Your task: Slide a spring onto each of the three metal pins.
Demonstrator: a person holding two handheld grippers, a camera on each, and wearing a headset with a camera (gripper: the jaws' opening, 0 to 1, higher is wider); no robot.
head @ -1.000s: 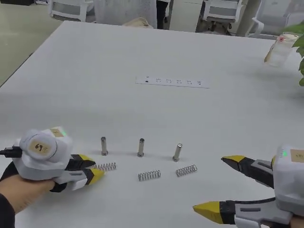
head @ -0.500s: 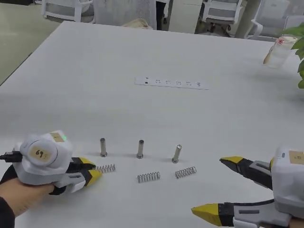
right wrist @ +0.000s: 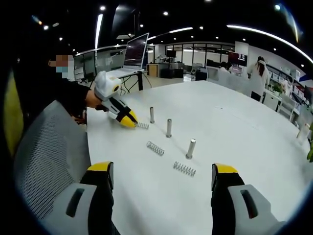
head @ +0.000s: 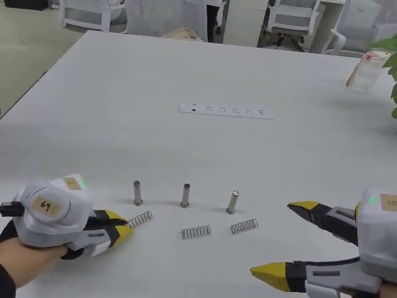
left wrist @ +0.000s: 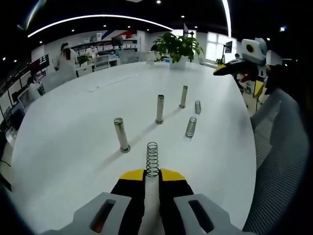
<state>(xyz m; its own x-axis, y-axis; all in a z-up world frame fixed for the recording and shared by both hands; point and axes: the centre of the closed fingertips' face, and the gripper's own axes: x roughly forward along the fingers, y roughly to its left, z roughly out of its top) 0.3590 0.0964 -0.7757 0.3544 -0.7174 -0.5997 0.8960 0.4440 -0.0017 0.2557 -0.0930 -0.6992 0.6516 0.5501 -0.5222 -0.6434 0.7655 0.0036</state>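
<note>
Here we find the left gripper (left wrist: 152,172) with its yellow-tipped jaws drawn together on the near end of the left spring (left wrist: 152,155), which sticks out forward from the tips over the white table (head: 124,93). In the head view that spring lies slanted, its free end pointing toward the left pin (head: 137,193) and stopping just short of it. Whether the free end rests on the table or is lifted a little, we cannot tell.

The three metal pins stand upright in a row across the table in front of us: the left pin, the middle pin (head: 185,195) and the right pin (head: 232,202). All three are bare. The middle spring (head: 196,231) lies flat on the table just on our side of the middle pin, and the right spring (head: 244,226) lies flat just on our side of the right pin. Each is near its pin but not touching it.

The right gripper (head: 286,239) is held off to the right of the row, well apart from the right spring, with its jaws spread wide and nothing between them. In the right gripper view we look out between the two yellow tips at the pins, the springs and the left gripper beyond them.

Farther back on the table a white power strip (head: 226,110) lies flat, and a clear cup (head: 366,68) stands near the far right corner beside a green plant (head: 391,56).
</note>
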